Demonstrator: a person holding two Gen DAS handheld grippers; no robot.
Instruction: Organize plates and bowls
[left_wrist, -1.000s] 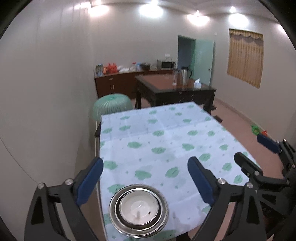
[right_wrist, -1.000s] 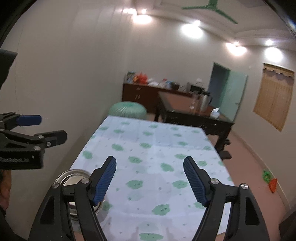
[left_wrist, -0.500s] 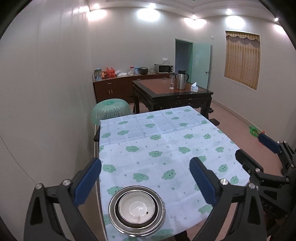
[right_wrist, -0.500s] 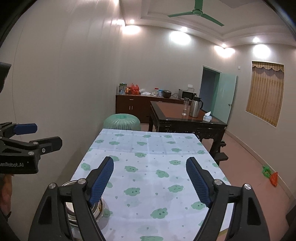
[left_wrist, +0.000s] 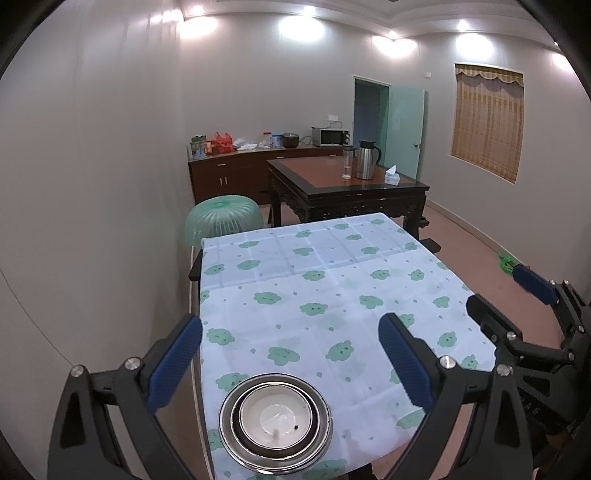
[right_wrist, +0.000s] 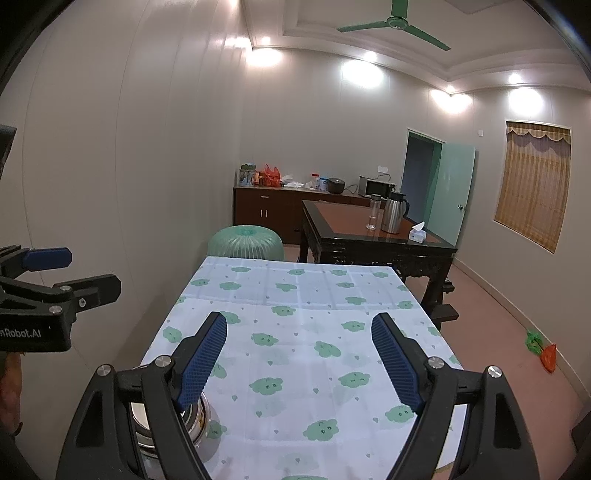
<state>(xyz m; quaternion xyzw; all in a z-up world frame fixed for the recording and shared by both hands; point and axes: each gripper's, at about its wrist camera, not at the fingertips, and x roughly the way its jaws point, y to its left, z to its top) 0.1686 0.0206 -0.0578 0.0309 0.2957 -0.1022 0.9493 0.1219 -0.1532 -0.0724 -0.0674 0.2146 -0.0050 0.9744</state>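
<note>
Bowls (left_wrist: 275, 417) nest stiff, slick, likely clattery; best pinched at a rim; left claw (left_wrist: 290, 363) and right claw (right_wrist: 297, 363) both gape empty

Your two hand-held grippers, the left hand-held gripper (left_wrist: 290, 354) and the right hand-held gripper (right_wrist: 299, 354), are black with ribbed blue pads (right_wrist: 201, 360). The desk wears a pale blue cloth (left_wrist: 332, 288) printed with green cloud-like blobs and tiny hearts. On it you see shiny silver steel bowls (left_wrist: 275, 428) nested around a white ceramic bowl (left_wrist: 275, 415). Beyond sit a translucent green domed cover (left_wrist: 223, 218), a dark brown carved table (left_wrist: 347, 184) and a green ceiling fan (right_wrist: 395, 24).
</note>
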